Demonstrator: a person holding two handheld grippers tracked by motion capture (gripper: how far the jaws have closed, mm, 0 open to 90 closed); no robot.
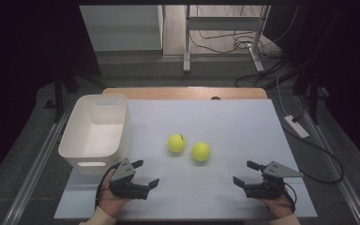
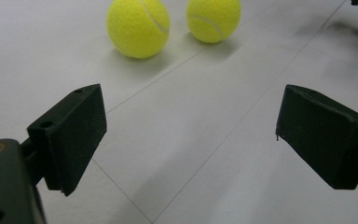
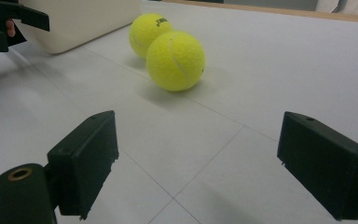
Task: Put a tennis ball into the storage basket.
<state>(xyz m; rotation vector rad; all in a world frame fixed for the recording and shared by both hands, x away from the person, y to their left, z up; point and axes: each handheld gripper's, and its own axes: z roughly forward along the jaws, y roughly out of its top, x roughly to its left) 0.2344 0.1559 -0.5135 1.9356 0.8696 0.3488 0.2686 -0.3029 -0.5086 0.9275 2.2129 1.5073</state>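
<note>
Tennis balls (image 1: pixel 189 147): yellow, left ball (image 3: pixel 150 28) bears small dark unreadable print.

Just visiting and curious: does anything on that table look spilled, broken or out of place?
Nothing stands out. Two tennis balls sit apart on the white table, the white bin stands upright and empty, and both grippers are open, holding nothing.

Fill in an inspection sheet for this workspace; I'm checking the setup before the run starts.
Surface: white table sheet, bare apart from the items below.
Job's things: two yellow felt tennis balls, left ball and right ball, apart; white plastic bin empty, at left.
Clutter: nothing seen.
Grippers: left gripper and right gripper both open, holding nothing.
Cables: gripper cable; loose cables on floor.
Surroundings: metal desk legs, dark curtains.
</note>
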